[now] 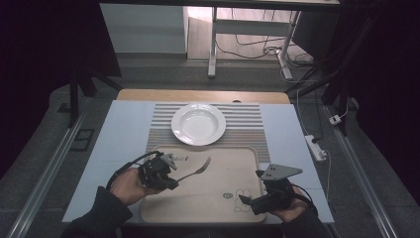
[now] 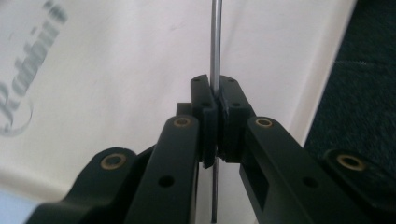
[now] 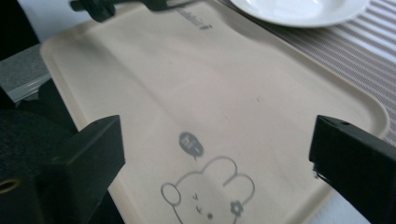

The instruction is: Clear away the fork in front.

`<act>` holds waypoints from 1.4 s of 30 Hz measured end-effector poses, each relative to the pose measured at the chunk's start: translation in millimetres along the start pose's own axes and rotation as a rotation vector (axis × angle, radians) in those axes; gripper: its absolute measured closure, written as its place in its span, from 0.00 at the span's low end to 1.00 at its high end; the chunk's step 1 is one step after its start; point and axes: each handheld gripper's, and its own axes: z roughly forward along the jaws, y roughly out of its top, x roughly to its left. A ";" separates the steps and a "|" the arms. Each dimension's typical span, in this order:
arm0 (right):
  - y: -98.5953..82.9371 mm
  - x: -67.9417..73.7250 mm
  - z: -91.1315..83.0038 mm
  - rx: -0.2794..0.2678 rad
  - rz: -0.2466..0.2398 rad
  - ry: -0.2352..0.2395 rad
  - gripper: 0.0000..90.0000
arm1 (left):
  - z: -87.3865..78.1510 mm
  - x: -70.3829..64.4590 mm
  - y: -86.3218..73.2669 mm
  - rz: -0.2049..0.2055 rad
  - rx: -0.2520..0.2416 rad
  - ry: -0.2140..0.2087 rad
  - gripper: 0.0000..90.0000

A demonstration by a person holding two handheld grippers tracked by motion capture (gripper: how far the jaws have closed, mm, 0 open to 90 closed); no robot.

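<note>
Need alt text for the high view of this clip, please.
The left claw holds a fork by its handle above a beige tray, while the open right claw hovers over the tray's right side. An empty white plate sits beyond on a striped placemat.

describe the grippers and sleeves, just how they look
Both grippers are black. The left gripper trails a black cable, and its jaws carry brass-coloured rivets. The right gripper bears a grey three-cornered plate on top. The person wears dark sleeves.

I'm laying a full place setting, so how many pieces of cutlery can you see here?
1. A fork is clamped by its handle in the left gripper, held above the beige tray. Nothing visible could hide another.
</note>
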 end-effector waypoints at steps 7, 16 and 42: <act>-9.7 1.1 -6.1 0.008 0.026 -0.069 0.00 | 0.1 1.1 -21.4 -0.210 -0.020 0.059 0.96; -20.9 -0.8 -14.5 -0.010 0.076 -0.111 0.00 | 5.6 5.7 -41.5 -0.491 -0.038 0.090 0.96; -24.4 2.7 -11.9 0.034 0.040 -0.100 0.00 | 17.7 6.1 -53.3 -0.673 -0.067 0.159 0.76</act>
